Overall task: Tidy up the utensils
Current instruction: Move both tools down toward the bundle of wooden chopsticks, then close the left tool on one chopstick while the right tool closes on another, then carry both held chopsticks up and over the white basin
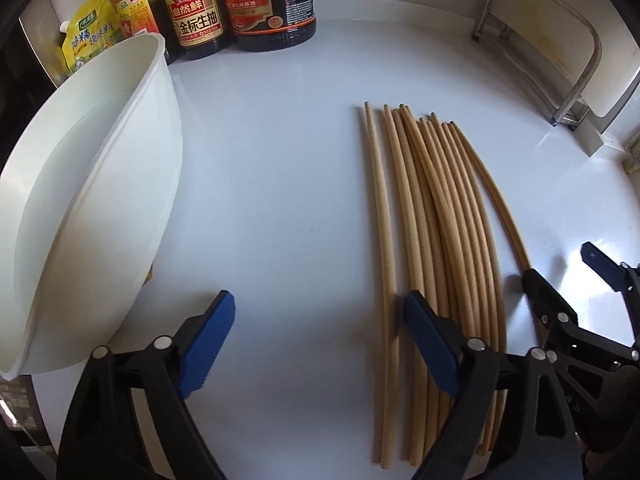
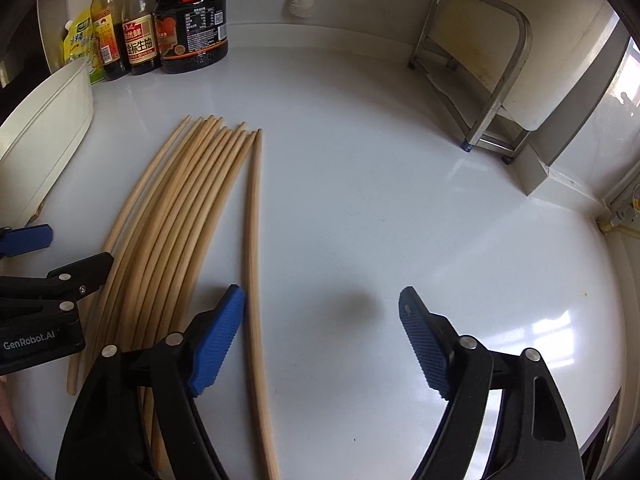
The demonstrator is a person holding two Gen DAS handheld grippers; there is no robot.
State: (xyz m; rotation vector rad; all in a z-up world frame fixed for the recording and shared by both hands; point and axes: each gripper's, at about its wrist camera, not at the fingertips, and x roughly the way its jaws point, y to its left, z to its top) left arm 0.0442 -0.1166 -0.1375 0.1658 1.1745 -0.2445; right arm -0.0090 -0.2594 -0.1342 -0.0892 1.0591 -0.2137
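My left gripper (image 1: 316, 332) and right gripper (image 2: 322, 328) both hang spread wide with nothing between the pads, flanking the wooden chopsticks (image 1: 436, 240) that lie side by side on the counter, one stick (image 2: 252, 240) a little apart from the bundle. On this glossy white countertop (image 2: 380, 200) I expect round sticks to roll or fan out if a pad nudges them, and a grab could pinch too few. The white tub (image 1: 100, 200) sits left, sauce bottles (image 1: 236, 4) at the back wall, a metal rack (image 2: 480, 72) in the corner.
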